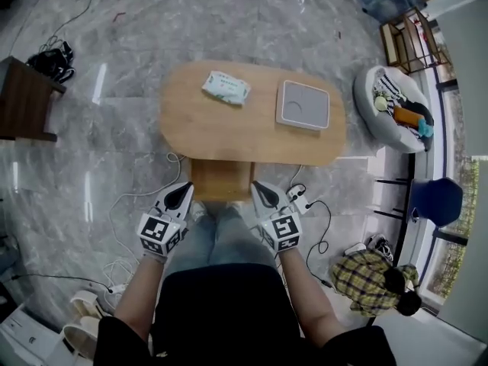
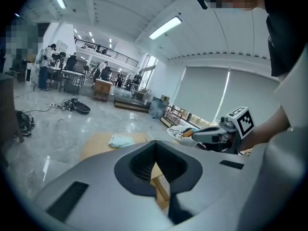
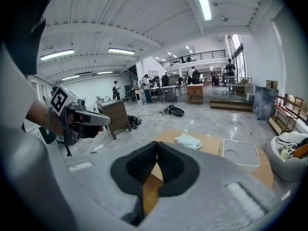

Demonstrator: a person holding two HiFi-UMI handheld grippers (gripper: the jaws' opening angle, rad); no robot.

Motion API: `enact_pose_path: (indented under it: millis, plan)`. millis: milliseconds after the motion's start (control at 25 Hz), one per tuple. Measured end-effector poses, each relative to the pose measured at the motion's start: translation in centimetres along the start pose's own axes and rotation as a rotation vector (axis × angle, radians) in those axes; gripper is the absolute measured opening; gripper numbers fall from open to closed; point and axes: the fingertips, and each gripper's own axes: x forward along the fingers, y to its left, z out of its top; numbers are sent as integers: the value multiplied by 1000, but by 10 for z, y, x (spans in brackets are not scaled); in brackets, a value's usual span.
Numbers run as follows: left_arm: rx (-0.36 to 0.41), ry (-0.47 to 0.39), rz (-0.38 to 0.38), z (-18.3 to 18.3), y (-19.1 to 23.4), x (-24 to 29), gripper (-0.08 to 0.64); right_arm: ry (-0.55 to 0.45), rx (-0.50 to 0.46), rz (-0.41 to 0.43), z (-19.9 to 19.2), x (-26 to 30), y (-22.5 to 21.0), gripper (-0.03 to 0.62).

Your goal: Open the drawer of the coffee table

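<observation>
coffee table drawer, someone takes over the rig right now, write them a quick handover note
Left gripper: jaws shut, nothing between them, held at the drawer's left side.
Right gripper: jaws shut, nothing between them, held at the drawer's right side.
Things: the drawer sticks out from the near edge of the coffee table, in front of the person's legs. A tissue pack and a grey tray lie on the tabletop.
Done: the drawer looks pulled open, and both grippers are off it.
Left: probably nothing. What is inside the drawer cannot be made out.
</observation>
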Motion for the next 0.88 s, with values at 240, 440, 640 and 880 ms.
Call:
enact_pose_path:
  millis: [240, 440, 640, 880]
  plan:
    - [36, -49, -27, 56, -22, -21, 14, -83, -52, 52, 68, -31, 17, -2]
    - [147, -57, -96, 93, -54, -38, 14, -134, -94, 87, 114, -60, 30, -2]
    - [177, -123, -106, 137, -77, -47, 14, -183, -97, 97, 145, -79, 38, -2]
    - [227, -113, -111, 151, -88, -50, 14, -232, -120, 107, 174, -93, 38, -2]
